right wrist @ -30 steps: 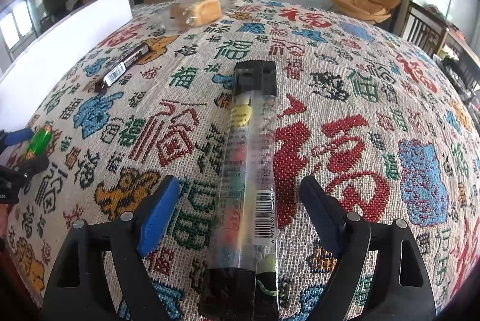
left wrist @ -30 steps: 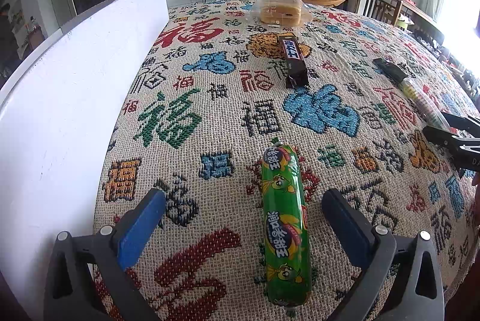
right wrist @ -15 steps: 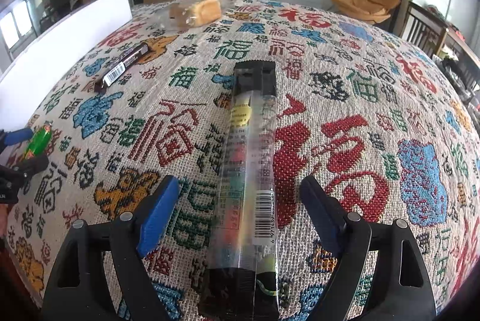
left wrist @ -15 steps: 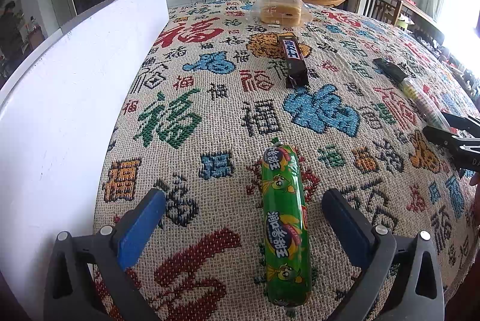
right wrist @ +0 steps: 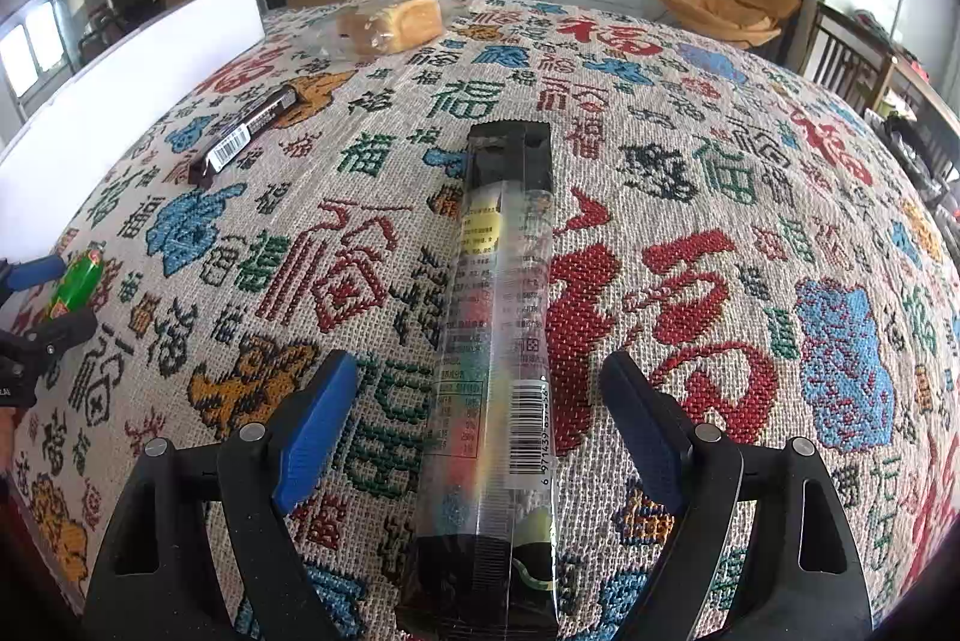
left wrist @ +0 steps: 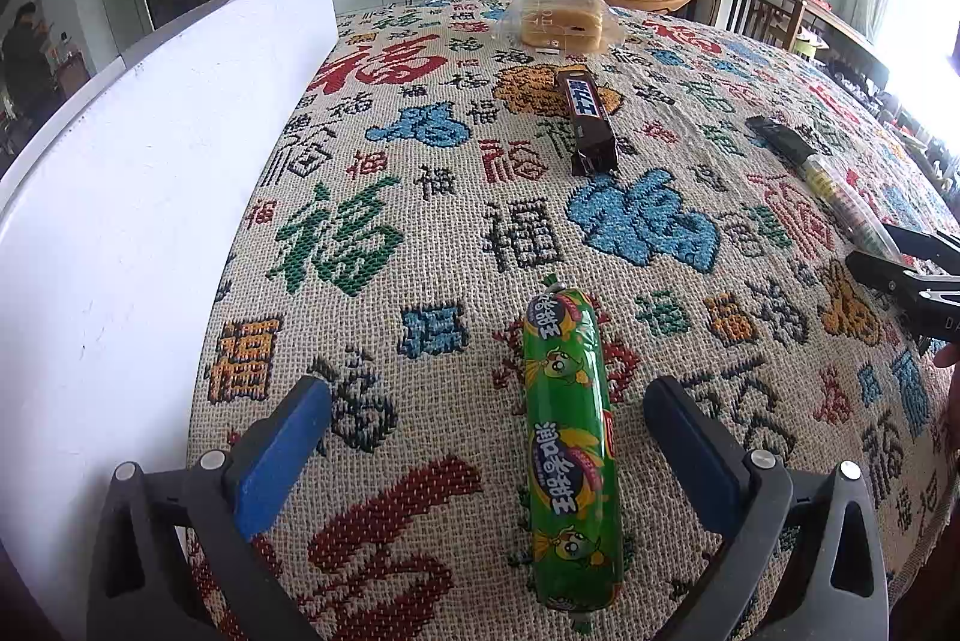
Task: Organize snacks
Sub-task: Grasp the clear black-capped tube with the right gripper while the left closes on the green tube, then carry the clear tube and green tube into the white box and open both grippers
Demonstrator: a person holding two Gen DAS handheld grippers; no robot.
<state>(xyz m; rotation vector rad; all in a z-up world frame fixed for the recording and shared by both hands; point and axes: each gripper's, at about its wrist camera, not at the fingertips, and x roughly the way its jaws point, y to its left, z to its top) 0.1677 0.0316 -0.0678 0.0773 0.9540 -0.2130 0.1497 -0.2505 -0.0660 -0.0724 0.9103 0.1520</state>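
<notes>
A green sausage stick (left wrist: 570, 449) lies on the patterned cloth between the fingers of my open left gripper (left wrist: 489, 407), nearer the right finger. A long clear-and-black snack pack (right wrist: 498, 341) lies between the fingers of my open right gripper (right wrist: 480, 383). Neither gripper touches its snack. A brown chocolate bar (left wrist: 587, 116) lies farther back and also shows in the right wrist view (right wrist: 243, 137). A bagged bread loaf (left wrist: 561, 22) sits at the far edge and shows in the right wrist view (right wrist: 393, 23).
A white board (left wrist: 150, 173) stands along the left side of the table. The right gripper (left wrist: 912, 275) shows at the right edge of the left wrist view. Chairs (right wrist: 852, 53) stand beyond the table's right side.
</notes>
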